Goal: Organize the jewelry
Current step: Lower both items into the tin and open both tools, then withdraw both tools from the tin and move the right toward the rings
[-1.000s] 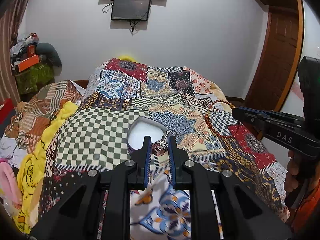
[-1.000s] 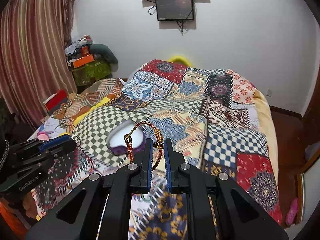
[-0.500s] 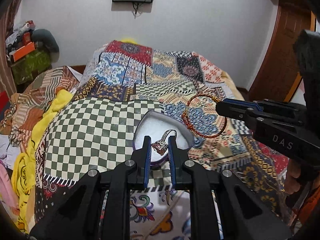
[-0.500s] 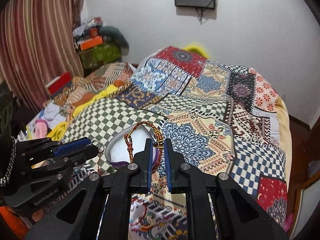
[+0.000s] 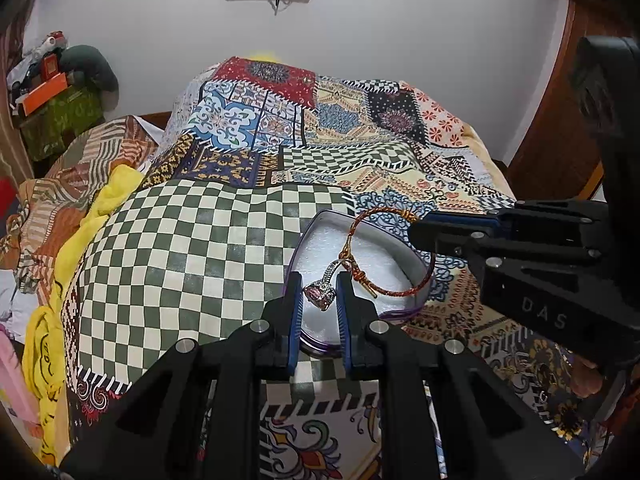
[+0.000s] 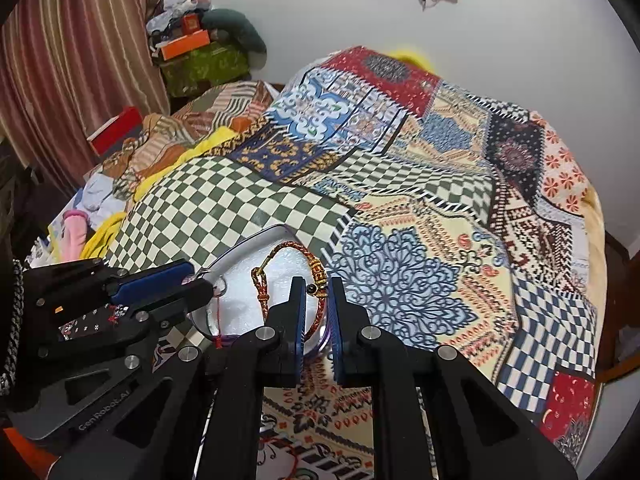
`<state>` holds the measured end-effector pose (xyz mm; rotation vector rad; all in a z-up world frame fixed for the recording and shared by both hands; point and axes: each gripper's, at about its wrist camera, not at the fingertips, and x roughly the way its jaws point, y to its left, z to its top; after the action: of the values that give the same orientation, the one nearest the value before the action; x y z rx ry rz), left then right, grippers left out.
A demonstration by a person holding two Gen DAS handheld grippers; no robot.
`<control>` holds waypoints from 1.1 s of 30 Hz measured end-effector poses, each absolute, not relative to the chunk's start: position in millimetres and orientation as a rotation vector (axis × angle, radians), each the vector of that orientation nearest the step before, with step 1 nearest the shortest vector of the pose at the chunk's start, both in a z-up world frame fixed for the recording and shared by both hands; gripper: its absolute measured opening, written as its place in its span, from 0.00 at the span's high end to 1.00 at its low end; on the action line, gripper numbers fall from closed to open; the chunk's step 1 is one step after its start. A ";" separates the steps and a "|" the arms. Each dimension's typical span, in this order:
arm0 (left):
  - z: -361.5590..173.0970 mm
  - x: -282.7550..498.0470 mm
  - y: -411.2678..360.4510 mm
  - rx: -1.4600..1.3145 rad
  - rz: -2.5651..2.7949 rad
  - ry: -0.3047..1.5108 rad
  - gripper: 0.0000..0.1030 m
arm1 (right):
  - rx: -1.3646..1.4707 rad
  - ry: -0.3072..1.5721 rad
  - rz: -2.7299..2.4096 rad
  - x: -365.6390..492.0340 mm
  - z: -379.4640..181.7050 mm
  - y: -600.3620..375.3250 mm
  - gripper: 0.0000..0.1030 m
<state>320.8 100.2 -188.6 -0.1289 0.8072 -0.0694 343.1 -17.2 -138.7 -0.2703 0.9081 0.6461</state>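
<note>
A heart-shaped box (image 5: 320,216) with a purple wall and white lining lies open on the patchwork quilt. My left gripper (image 5: 319,294) is shut on a silver ring with a pink stone (image 5: 319,296), which hangs just over the near part of the lining. From the right, my right gripper (image 5: 418,232) is shut on a red and gold cord bracelet (image 5: 400,291), and its loop hangs over the box. In the right wrist view the bracelet (image 6: 292,245) sits in the right gripper (image 6: 318,298) above the box (image 6: 256,236). The left gripper (image 6: 202,286) comes in from the left.
The patchwork quilt (image 5: 224,264) covers the bed. Crumpled clothes and a yellow cloth (image 5: 52,280) lie along its left side. Boxes and bags (image 6: 200,52) are stacked in the far left corner by a striped curtain (image 6: 72,60). A wooden door (image 5: 560,128) stands at the right.
Both grippers came down and forward until they met over the heart-shaped box. The ring and the bracelet, earlier in front of the quilt, now hang over the white lining. Both grips are unchanged.
</note>
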 end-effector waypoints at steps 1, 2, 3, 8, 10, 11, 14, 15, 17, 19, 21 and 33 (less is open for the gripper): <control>-190.0 322.9 100.6 -0.129 -0.071 0.814 0.85 | -0.276 0.914 0.650 343.3 -140.0 -15.4 0.91; -191.2 324.6 100.9 -0.129 -0.072 0.819 0.85 | -0.279 0.916 0.651 344.1 -140.8 -13.8 0.91; -192.1 325.6 100.9 -0.129 -0.072 0.822 0.85 | -0.283 0.919 0.655 344.4 -141.8 -12.3 0.91; -196.8 330.7 101.5 -0.126 -0.068 0.839 0.85 | -0.315 0.923 0.663 343.4 -145.5 -6.0 0.90; -198.2 332.0 102.2 -0.131 -0.071 0.845 0.85 | -0.326 0.927 0.659 343.1 -146.7 -4.5 0.90; -198.4 332.0 102.4 -0.133 -0.070 0.844 0.85 | -0.327 0.931 0.660 343.9 -147.1 -3.8 0.90; -196.8 331.4 101.4 -0.127 -0.065 0.836 0.85 | -0.318 0.940 0.656 346.2 -146.6 -4.5 0.90; -195.8 330.8 101.2 -0.126 -0.065 0.833 0.85 | -0.318 0.940 0.652 346.6 -146.2 -4.7 0.90; -194.0 329.4 100.8 -0.126 -0.070 0.830 0.85 | -0.318 0.944 0.658 347.0 -145.5 -5.0 0.90; -192.3 327.8 100.0 -0.123 -0.072 0.829 0.85 | -0.327 0.957 0.664 346.7 -145.5 -4.2 0.90; -190.5 326.7 98.6 -0.117 -0.070 0.827 0.85 | -0.337 0.963 0.668 344.4 -144.7 -3.1 0.90; -158.8 301.3 102.9 -0.122 -0.051 0.775 0.73 | -0.278 0.862 0.623 326.2 -107.2 -26.8 0.64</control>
<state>301.3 102.9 -158.8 -0.1222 0.7752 -0.0514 326.2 -26.8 -107.2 -0.2781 0.8621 0.6228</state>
